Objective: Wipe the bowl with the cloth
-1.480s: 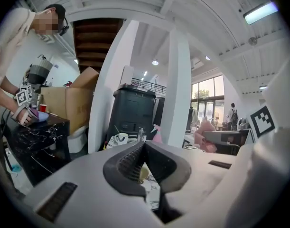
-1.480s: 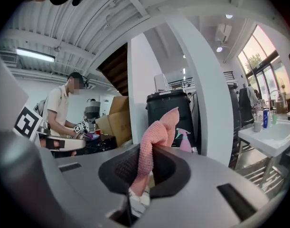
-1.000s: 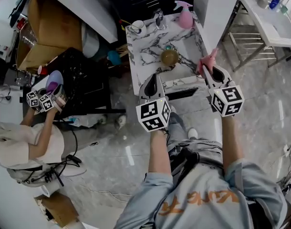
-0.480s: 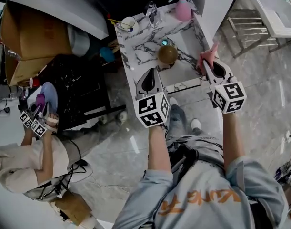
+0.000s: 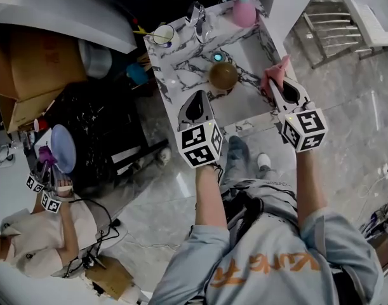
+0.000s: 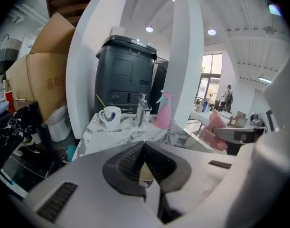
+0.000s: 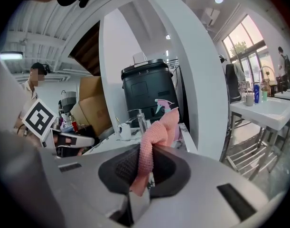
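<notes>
A brown-gold bowl point(image 5: 223, 75) stands in the sink basin point(image 5: 247, 53) of a marble counter point(image 5: 174, 65). My left gripper point(image 5: 199, 96) is shut and empty, its tips at the counter's near edge, just short and left of the bowl. In the left gripper view the jaws point(image 6: 145, 144) meet with nothing between them. My right gripper point(image 5: 272, 84) is shut on a pink cloth point(image 5: 275, 73), at the basin's right edge beside the bowl. In the right gripper view the cloth point(image 7: 152, 148) is pinched between the pads and sticks up past the tips.
At the back of the counter stand a pink spray bottle point(image 5: 243, 9), a faucet point(image 5: 198, 14) and a white cup point(image 5: 163, 34). A white column point(image 5: 286, 2) rises to the right. Left of the counter are dark shelves point(image 5: 111, 126), and a second person point(image 5: 44, 234) holds a plate.
Both grippers have sunk a little closer to the counter and the bowl. The cloth stays in the right jaws. The person at the left has drifted down the picture with the plate.
</notes>
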`<state>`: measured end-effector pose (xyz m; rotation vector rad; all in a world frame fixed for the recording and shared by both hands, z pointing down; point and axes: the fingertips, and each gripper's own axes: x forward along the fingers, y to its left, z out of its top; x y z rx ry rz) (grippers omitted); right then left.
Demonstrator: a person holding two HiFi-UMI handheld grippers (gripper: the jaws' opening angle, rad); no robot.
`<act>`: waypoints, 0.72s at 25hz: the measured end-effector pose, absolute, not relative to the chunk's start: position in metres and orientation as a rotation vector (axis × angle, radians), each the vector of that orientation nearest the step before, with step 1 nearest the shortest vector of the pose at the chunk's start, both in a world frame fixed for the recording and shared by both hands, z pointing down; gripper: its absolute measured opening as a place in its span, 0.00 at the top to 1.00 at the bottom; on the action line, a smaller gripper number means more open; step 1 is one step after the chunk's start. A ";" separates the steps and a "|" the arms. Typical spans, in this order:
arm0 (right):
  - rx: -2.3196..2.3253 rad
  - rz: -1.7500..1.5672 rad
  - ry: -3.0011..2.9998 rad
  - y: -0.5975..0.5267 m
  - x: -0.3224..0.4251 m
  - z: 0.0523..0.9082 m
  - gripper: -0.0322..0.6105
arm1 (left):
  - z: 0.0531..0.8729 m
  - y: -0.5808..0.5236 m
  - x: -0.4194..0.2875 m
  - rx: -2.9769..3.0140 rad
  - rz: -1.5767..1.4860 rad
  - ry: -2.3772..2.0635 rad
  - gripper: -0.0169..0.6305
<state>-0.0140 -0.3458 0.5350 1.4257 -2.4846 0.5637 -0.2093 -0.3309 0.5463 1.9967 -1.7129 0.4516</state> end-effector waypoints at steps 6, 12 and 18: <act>1.465 0.578 -2.450 -0.359 -0.011 0.545 0.87 | 0.578 -0.354 -0.206 1.968 0.530 -1.596 0.94; 1.520 0.591 -2.395 -0.369 -0.007 0.555 0.87 | 0.615 -0.372 -0.204 1.940 0.599 -1.482 0.94; 1.538 0.617 -2.339 -0.375 -0.015 0.568 0.87 | 0.650 -0.391 -0.203 1.921 0.636 -1.378 0.94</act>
